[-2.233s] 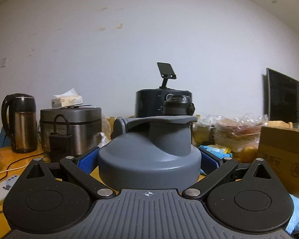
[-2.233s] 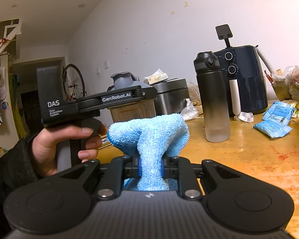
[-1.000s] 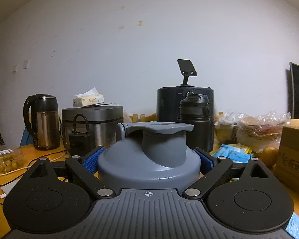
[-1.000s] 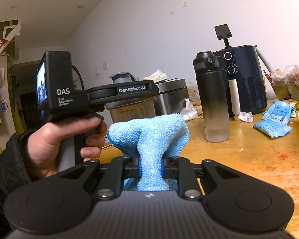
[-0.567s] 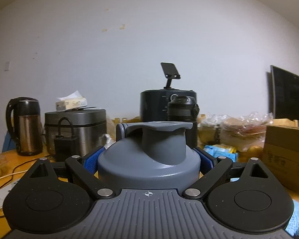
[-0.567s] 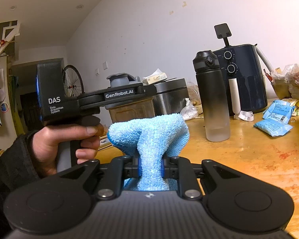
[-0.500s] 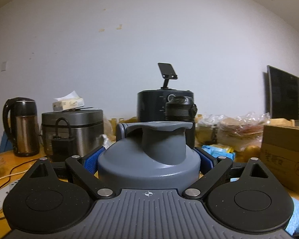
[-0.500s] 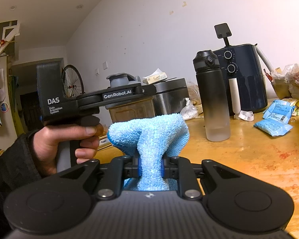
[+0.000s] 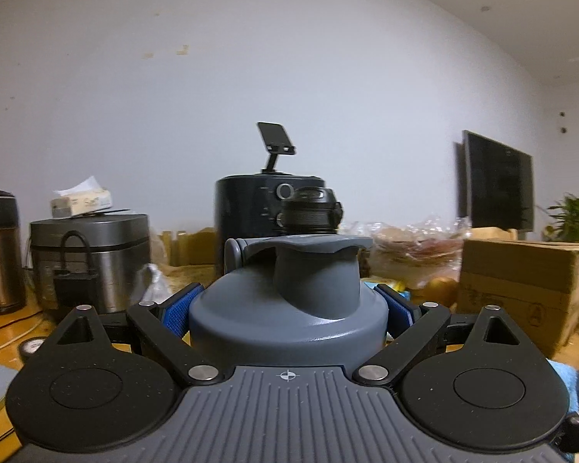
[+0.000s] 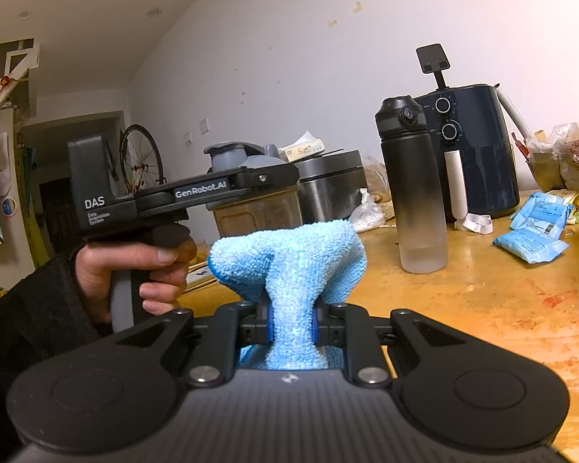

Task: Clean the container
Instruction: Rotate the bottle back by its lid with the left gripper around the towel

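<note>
While the left tongs (image 9: 288, 308) are clamped on the grey-lidded container (image 9: 289, 308), their blue pads pressing its lid from both sides, a hand (image 10: 135, 266) holds that tool level above the counter (image 10: 482, 293). The right tongs (image 10: 291, 328) are pinched together on a blue cloth (image 10: 289, 262), which bulges out in front of them just beside the container. A black bottle (image 10: 413, 185) stands farther back on the counter.
</note>
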A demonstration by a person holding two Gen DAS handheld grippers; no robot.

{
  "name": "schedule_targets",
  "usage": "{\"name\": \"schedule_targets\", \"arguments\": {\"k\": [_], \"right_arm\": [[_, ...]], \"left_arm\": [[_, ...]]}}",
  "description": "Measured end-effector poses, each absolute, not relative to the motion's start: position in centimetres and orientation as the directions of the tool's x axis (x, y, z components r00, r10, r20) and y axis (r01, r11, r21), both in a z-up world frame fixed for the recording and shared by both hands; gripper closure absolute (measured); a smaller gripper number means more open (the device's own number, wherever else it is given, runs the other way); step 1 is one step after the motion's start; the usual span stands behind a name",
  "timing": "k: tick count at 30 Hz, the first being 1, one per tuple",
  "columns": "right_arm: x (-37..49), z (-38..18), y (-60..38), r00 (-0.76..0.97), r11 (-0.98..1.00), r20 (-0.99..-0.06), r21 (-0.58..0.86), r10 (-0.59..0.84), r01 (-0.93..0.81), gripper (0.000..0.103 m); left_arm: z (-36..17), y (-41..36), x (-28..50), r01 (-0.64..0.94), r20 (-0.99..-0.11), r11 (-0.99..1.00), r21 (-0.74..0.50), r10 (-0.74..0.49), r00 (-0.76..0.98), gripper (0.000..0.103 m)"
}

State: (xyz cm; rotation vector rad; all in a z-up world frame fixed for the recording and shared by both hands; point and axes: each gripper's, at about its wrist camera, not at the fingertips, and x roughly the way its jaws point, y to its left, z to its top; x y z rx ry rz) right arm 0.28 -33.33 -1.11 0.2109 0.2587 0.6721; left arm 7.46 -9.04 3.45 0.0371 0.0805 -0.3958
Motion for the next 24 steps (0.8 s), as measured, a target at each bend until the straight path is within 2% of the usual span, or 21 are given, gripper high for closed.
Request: {"name": "schedule_targets", "arguments": {"k": [24], "right_arm": [[0.1, -1.3, -33.3, 0.751, 0.765, -0.174, 0.27, 0.636, -0.585, 0.088]], "left_arm": [[2.9, -5.6, 9.4, 0.658, -0.091, 0.753, 0.008, -0.655, 0.75, 0.009]]}}
